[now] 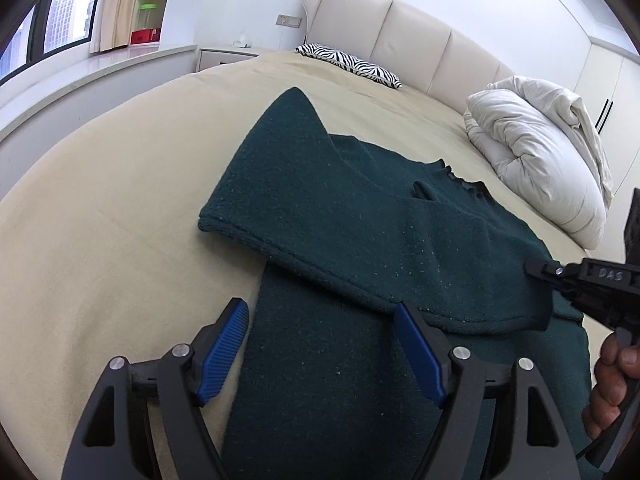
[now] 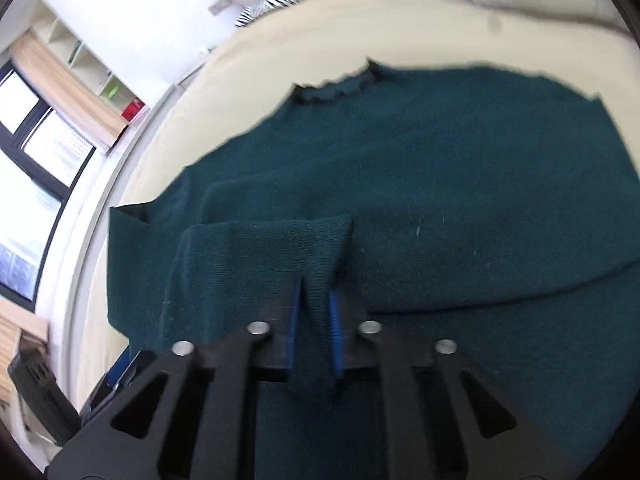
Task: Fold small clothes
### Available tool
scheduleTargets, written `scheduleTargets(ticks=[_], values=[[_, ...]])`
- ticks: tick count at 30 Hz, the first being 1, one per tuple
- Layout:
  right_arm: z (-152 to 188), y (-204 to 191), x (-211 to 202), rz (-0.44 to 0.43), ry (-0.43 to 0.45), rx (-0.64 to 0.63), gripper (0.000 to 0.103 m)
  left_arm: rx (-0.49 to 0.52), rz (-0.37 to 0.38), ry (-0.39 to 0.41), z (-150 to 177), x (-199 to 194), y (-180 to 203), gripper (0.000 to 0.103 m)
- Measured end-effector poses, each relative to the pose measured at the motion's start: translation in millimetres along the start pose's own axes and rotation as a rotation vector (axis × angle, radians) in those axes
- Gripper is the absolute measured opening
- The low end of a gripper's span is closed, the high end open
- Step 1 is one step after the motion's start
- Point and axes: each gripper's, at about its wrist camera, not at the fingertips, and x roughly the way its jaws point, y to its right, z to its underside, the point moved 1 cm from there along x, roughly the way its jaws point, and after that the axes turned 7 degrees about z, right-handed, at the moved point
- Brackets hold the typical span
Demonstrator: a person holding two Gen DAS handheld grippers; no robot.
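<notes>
1. Left wrist view: our left gripper point(image 1: 320, 344) stands wide open with nothing between its blue pads point(image 1: 224, 354). The dark green sweater point(image 1: 360, 248) lies flat on the beige bed sheet point(image 1: 100, 220), directly ahead of and under the gripper; a sleeve is folded across its body.
2. Same view: our right gripper point(image 1: 536, 268) enters from the right, its tip down on the sweater, with a hand point(image 1: 612, 384) on its grip.
3. Same view, surroundings: well beyond the sweater we see a zebra-print pillow point(image 1: 352, 65), a padded headboard point(image 1: 400, 28) and, ahead to the right, a bundled white duvet point(image 1: 536, 152). Nothing blocks the open jaws.
4. Right wrist view (blurred): our right gripper point(image 2: 316, 304) is clamped on a raised fold of the sweater point(image 2: 440, 168), the knit standing between its pads point(image 2: 335, 332).
5. Same view: the collar point(image 2: 336, 90) lies far ahead; a window point(image 2: 36, 168) and shelves point(image 2: 88, 64) sit to the left.
</notes>
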Motion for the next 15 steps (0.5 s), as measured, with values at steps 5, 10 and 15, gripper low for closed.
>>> scheduleTargets(ticks=[5,10,15], values=[[-18,-12,-41,-0.008,0.119,-0.095,0.006,-0.065,0.063,0.015,-8,-16,-11,0.078],[-51,32,-58,-0.02,0.181,-0.049,0.006,-0.105,0.038,0.062,-37,-28,-27,0.078],[-61,85,-37,0.053,0.126,0.001,0.006,-0.003,-0.034,0.041,-78,-2,-20,0.078]])
